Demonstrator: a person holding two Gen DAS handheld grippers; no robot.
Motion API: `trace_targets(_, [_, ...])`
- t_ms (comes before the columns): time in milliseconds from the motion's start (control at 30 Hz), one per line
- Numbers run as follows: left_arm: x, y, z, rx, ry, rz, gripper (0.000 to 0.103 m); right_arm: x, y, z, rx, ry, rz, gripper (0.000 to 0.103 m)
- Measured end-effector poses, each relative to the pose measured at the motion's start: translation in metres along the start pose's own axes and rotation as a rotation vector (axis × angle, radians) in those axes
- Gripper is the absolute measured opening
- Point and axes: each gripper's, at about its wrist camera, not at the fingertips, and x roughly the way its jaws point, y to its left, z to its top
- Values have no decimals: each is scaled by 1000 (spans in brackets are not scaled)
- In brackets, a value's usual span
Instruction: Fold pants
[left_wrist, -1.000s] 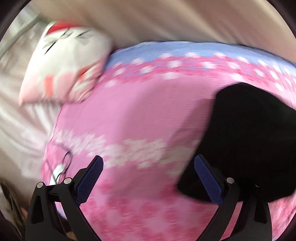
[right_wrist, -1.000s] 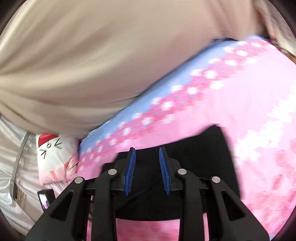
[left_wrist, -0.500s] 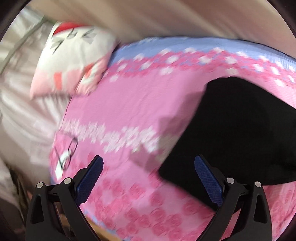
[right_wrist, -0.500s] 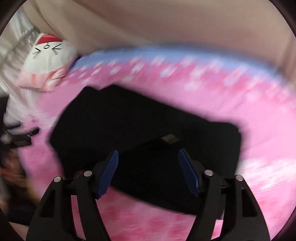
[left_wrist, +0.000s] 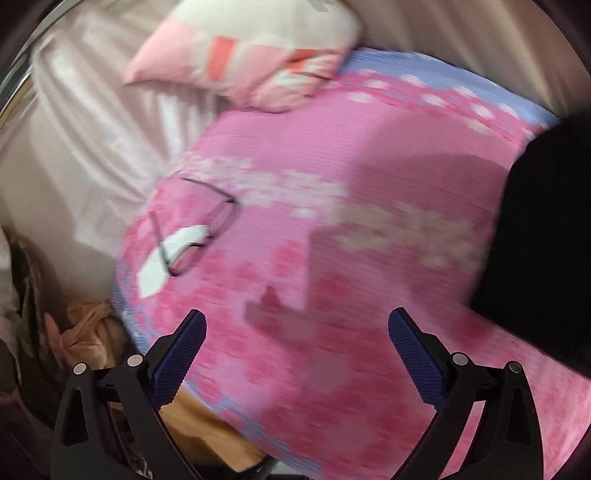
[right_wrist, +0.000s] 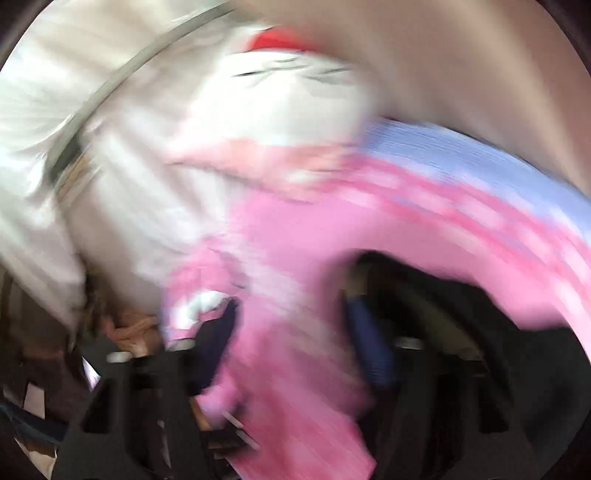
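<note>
Over the pink blanket (left_wrist: 332, 177) your left gripper (left_wrist: 295, 347) hangs with its blue-padded fingers (left_wrist: 413, 354) spread wide and nothing between them. Off at the blanket's left edge sits a pair of glasses (left_wrist: 199, 229), lying across a white slip of paper (left_wrist: 162, 266). Up at the far left corner, a white-and-pink pillow (left_wrist: 251, 51) presses against the blanket's edge. Now slide right: the black pants (left_wrist: 546, 236) show as a flat, dark, featureless mass along the blanket's right side, well apart from your left fingertips, with their near-left edge running straight and their outline blurred.

From your right wrist camera everything smears. Your right gripper (right_wrist: 295, 343) has its fingers parted, pink blanket showing in the gap and no cloth pinched. The pants lie at lower right as a black heap beside and past the right finger (right_wrist: 369, 347), with a fold or rumple catching a little light; whether the finger touches them, you can't tell through the blur.
</note>
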Motion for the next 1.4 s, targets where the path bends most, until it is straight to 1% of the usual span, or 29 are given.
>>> trace_targets(33, [5, 10, 1, -12, 6, 19, 98, 11, 17, 6, -42, 14, -19, 73])
trace_targets(67, [13, 21, 2, -24, 18, 36, 98, 24, 44, 10, -109, 18, -31, 73])
trace_targets(100, [18, 30, 4, -34, 25, 44, 98, 28, 62, 7, -146, 7, -7, 73])
trace_targets(133, [21, 36, 3, -42, 29, 51, 98, 24, 71, -3, -154, -21, 14, 73])
trace_targets(167, [28, 45, 3, -51, 37, 57, 98, 19, 71, -12, -141, -31, 7, 73])
trace_targets(233, [38, 54, 3, -60, 55, 61, 98, 4, 48, -33, -103, -49, -57, 73])
trace_targets(300, [49, 61, 1, -72, 72, 53, 98, -14, 4, -54, -59, -66, -157, 73])
trace_targets(333, [54, 63, 1, -78, 79, 49, 98, -18, -19, -63, -69, -40, -251, 74])
trace_targets(367, [58, 64, 2, -81, 82, 42, 98, -17, -28, -72, -89, -15, -299, 75])
trace_targets(400, [62, 64, 2, -82, 84, 30, 98, -12, -37, -76, -111, 13, -324, 75])
trace_targets(467, [70, 62, 1, -75, 90, 22, 98, 4, -41, -79, -183, 46, -342, 75])
trace_targets(533, [75, 56, 3, -65, 96, 9, 98, 24, -29, -85, -306, 52, -345, 78])
trace_targets(567, [76, 54, 4, -62, 96, 5, 98, 43, -15, -89, -390, 65, -346, 79])
trace_targets(633, [77, 52, 6, -59, 91, -8, 98, 62, -3, -98, -463, 78, -332, 79])
trace_targets(667, [78, 51, 7, -57, 91, -9, 98, 80, 4, -100, -500, 92, -344, 78])
trace_targets(700, [80, 53, 6, -56, 94, -7, 98, 95, 4, -101, -521, 119, -362, 53])
trace_targets(733, [81, 55, 6, -63, 97, -4, 98, 117, 0, -101, -524, 194, -364, 43])
trace_targets(767, [82, 58, 5, -71, 101, -3, 98, 124, -1, -100, -511, 221, -369, 43])
trace_targets(833, [84, 66, 3, -86, 111, -1, 98, 113, 9, -93, -498, 180, -335, 41])
trace_targets(867, [85, 71, 1, -95, 113, 7, 98, 106, 16, -93, -513, 143, -333, 55])
trace_targets(900, [86, 75, 0, -102, 113, 8, 98, 106, 20, -96, -546, 135, -367, 77])
trace_targets(1000, [91, 85, -6, -127, 136, 9, 98, 116, 29, -120, -705, 148, -460, 79])
trace_targets(1067, [93, 88, -7, -139, 142, 10, 98, 128, 31, -130, -759, 162, -489, 79])
trace_targets(1133, [91, 90, -8, -147, 137, 10, 98, 140, 32, -134, -791, 150, -548, 78])
trace_targets(1167, [90, 91, -7, -150, 134, 9, 98, 142, 30, -131, -759, 127, -541, 72])
trace_targets(1200, [89, 92, -7, -152, 131, 10, 98, 144, 25, -124, -698, 138, -516, 62])
trace_targets(1333, [85, 96, -6, -151, 120, 22, 98, 147, 12, -101, -492, 159, -472, 32])
trace_targets(1367, [85, 98, -6, -152, 118, 25, 98, 141, 5, -92, -418, 151, -458, 19])
trace_targets(1400, [83, 99, -6, -153, 116, 28, 98, 133, -4, -84, -335, 140, -436, 16])
